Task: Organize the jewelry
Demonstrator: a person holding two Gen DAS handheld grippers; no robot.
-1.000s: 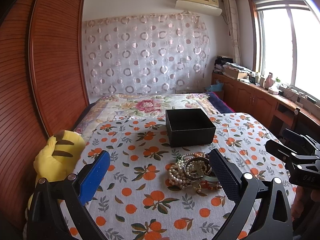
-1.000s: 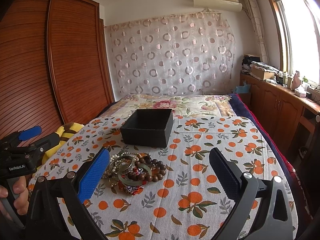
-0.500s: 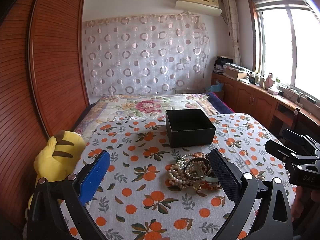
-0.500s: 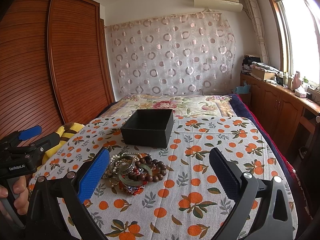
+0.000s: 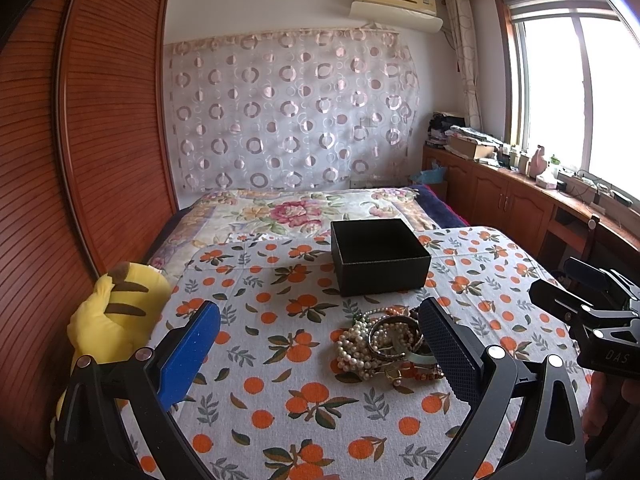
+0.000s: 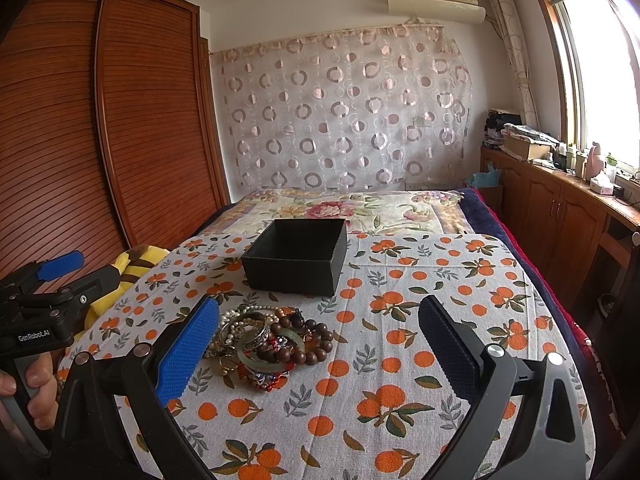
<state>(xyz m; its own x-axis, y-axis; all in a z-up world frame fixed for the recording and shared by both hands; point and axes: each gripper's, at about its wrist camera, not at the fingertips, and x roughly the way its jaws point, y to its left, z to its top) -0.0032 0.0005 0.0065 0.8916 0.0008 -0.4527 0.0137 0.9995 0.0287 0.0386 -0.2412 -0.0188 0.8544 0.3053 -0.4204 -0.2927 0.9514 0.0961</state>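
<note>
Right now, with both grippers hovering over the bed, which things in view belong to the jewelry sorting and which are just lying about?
Belongs to the job:
- jewelry pile on the orange-print cloth
- black box, open, behind the pile
- left gripper, open
- right gripper, open

Just lying about:
- yellow plush toy at the bed's left edge
- clutter on the window cabinet

The left claw [image 5: 320, 344] hangs with its jaws spread wide and nothing between them, the blue pad at 9 o'clock and the dark pad at 3 o'clock in its own view. The right claw [image 6: 318, 344] is spread just as wide and equally empty. In the right wrist view the left claw [image 6: 44, 280] sits at 9 o'clock, with the person's left hand [image 6: 28, 388] wrapped around its grip below. In the left wrist view the right claw [image 5: 580, 300] shows at 3 o'clock.
</note>
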